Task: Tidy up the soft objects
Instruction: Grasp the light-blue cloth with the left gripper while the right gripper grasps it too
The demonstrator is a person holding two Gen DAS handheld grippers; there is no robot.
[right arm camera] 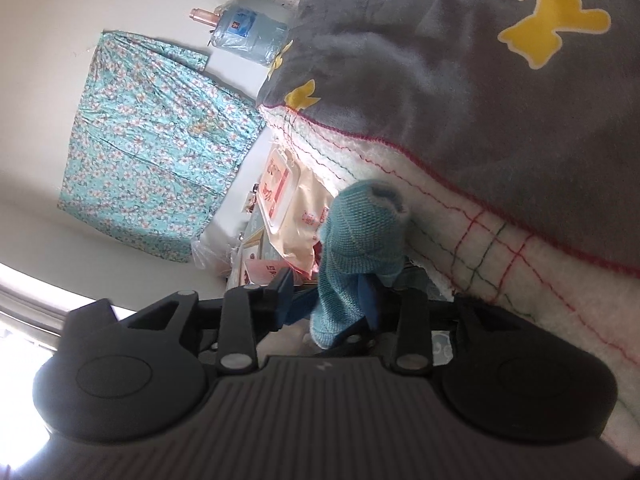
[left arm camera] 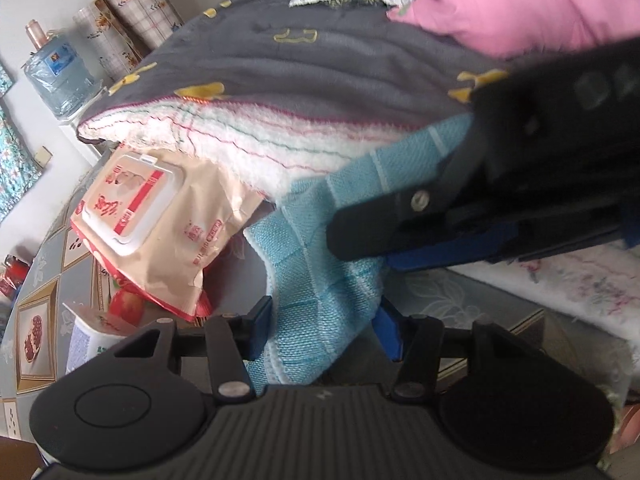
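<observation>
Both tongs (left arm camera: 320, 320) (right arm camera: 326, 292), part open, straddle the blue cloth (left arm camera: 320, 280), grip unclear.

Two close wrist views along their jaws, both onto the blue cloth (left arm camera: 320, 256) under the grey blanket (right arm camera: 460, 92).

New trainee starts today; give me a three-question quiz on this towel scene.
1. True or false: the blue towel lies between the left gripper's fingers.
2. What lies left of the towel in the left wrist view? A wipes pack, B book, C shoe.
3. Fill in: the grey blanket bears ____ shapes.

Key: 1 true. 2 A, the wipes pack. 3 yellow.
</observation>
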